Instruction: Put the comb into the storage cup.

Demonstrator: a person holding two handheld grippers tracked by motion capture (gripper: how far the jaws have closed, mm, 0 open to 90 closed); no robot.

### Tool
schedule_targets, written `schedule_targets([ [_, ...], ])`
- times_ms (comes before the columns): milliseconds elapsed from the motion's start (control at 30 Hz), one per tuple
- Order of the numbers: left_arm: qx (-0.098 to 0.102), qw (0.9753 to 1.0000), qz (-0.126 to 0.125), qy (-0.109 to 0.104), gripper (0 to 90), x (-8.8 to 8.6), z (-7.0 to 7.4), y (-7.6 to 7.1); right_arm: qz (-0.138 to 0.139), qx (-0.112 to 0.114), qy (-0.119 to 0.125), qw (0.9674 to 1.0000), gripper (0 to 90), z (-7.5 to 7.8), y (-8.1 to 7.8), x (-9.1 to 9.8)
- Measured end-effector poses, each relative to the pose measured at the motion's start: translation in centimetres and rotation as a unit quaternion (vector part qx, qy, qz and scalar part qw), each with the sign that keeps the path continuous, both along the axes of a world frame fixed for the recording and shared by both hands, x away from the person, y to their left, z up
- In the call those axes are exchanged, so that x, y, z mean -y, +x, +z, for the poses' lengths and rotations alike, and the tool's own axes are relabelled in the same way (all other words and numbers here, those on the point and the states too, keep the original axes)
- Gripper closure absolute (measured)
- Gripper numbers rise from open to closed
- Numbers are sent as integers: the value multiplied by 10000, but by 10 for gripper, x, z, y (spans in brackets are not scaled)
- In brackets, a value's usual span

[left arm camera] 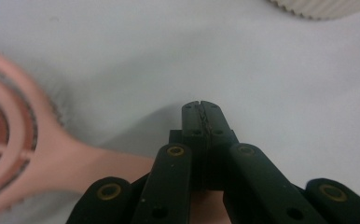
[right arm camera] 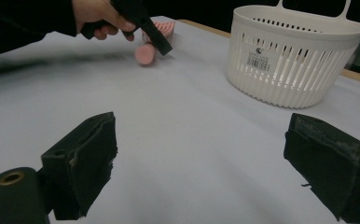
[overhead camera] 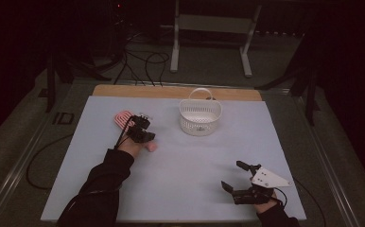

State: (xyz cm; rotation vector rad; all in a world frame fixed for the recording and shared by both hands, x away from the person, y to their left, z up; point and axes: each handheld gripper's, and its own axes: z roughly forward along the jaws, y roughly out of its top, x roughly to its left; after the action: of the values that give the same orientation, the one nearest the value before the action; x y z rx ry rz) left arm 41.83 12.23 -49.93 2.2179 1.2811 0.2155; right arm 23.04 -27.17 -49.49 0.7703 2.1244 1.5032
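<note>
Left claw (left arm camera: 201, 108) pressed together beside pink hairbrush (left arm camera: 38, 154); right claw (right arm camera: 206, 158) spread apart, holding nothing.

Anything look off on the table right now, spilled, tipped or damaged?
Nothing stands out. The white basket stands upright, apart from the pink brush, which lies flat on the sheet beside the left gripper, its fingers shut on nothing. The right gripper is open.

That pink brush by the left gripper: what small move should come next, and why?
Probably open the left gripper and bring it over the brush handle. Its jaws are shut with nothing between them, and the handle lies on the sheet just beside them, so it cannot be picked up yet. The basket stands nearby.
</note>
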Motion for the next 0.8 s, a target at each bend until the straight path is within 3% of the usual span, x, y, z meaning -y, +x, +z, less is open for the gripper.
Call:
schedule_targets([
  [800,-173,9997,-126,87,900,-34,8,-25,11,-31,-9,10000,92,0,1,-2],
])
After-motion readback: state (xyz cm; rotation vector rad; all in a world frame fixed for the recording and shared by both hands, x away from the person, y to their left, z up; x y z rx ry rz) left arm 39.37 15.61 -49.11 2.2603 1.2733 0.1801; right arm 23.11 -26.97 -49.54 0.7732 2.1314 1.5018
